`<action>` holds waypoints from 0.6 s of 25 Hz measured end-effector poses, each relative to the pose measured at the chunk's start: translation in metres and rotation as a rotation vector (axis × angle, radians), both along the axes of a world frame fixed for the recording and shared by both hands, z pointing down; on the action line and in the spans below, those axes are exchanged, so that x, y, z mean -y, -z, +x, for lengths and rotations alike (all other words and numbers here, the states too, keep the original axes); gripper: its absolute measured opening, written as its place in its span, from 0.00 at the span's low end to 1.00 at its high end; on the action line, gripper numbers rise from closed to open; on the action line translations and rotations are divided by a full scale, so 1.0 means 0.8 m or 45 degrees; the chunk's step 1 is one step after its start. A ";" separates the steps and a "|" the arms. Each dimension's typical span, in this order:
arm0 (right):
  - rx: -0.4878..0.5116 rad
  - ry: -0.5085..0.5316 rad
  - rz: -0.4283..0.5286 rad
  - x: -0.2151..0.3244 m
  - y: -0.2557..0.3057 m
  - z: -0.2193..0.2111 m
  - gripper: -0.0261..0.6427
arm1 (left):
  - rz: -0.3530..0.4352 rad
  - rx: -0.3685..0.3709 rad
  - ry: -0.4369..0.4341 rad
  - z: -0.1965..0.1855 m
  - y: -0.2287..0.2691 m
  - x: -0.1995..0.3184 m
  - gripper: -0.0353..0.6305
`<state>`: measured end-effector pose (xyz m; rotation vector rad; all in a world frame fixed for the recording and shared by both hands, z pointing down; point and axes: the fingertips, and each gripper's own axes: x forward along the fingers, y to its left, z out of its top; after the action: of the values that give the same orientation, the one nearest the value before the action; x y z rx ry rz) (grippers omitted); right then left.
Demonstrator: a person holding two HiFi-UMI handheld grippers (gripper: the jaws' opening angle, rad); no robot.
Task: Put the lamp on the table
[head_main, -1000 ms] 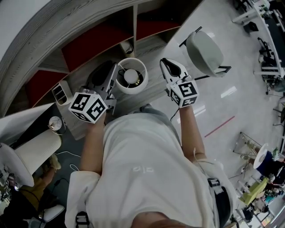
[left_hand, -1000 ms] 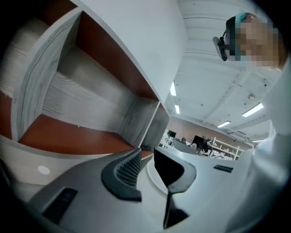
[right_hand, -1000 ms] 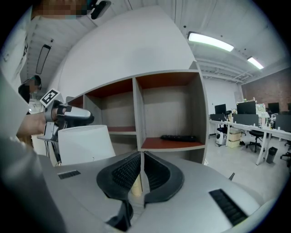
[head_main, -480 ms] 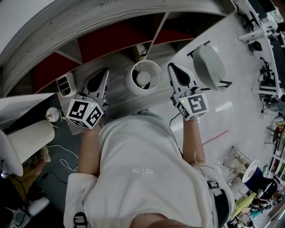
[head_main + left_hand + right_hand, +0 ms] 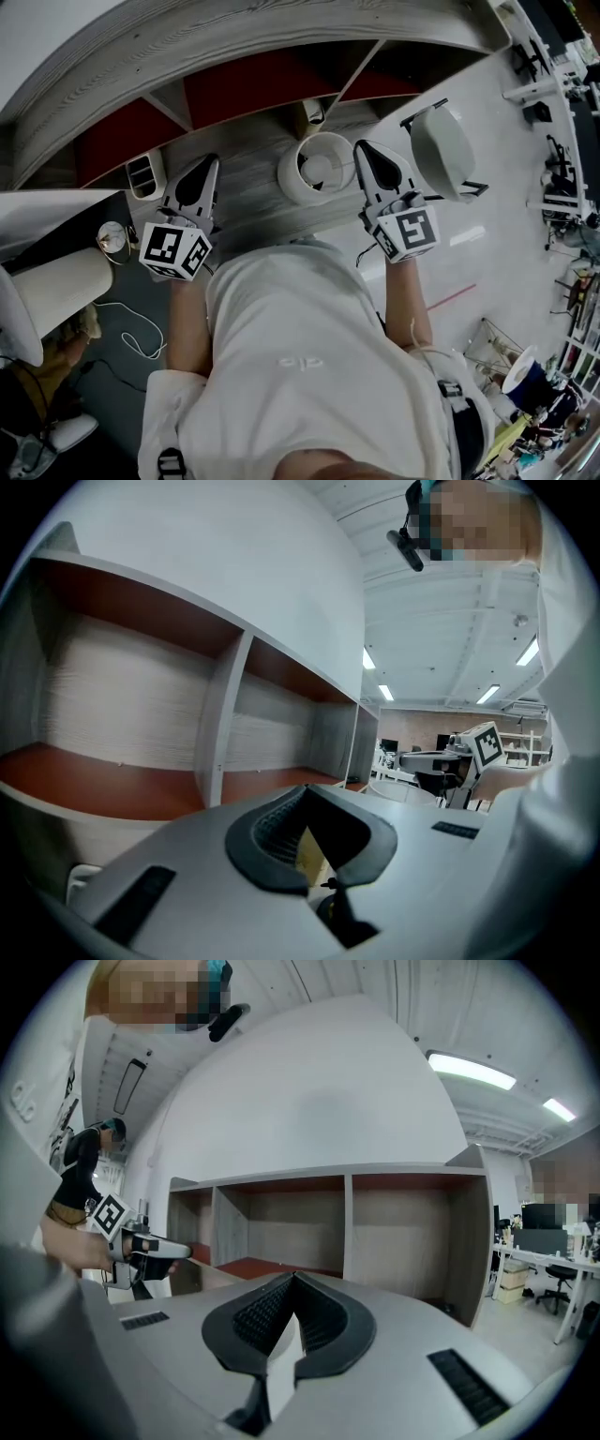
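Shade (image 5: 298,180) covers the base of the lamp (image 5: 330,150) from above, so only its white round drum and the pale bulb (image 5: 319,170) in the open top show, while a small pale object (image 5: 314,111) by a divider of the red-floored shelf (image 5: 234,89) beyond is too small to name. The lamp stands upright on the grey wood-grain counter (image 5: 246,192) between both claws: the right claw (image 5: 359,145) just beside the shade's right rim, jaws closed together, the left claw (image 5: 210,163) well to the left, likewise pinched closed.

White-shaded lamp (image 5: 317,171), upright
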<state>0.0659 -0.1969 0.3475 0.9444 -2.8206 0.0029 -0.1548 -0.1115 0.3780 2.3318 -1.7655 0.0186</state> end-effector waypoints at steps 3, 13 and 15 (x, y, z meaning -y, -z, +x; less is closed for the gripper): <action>-0.010 0.011 0.002 -0.004 0.001 -0.007 0.08 | -0.002 -0.006 0.003 -0.007 -0.005 -0.006 0.08; -0.062 -0.004 0.008 -0.016 -0.001 -0.023 0.08 | -0.023 -0.037 -0.001 -0.020 -0.015 -0.020 0.08; -0.061 -0.008 0.000 -0.020 -0.003 -0.025 0.08 | -0.028 -0.039 0.006 -0.023 -0.017 -0.022 0.08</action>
<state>0.0462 -0.1812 0.3502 0.9410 -2.7737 -0.0189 -0.1732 -0.0936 0.3916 2.3006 -1.7474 0.0012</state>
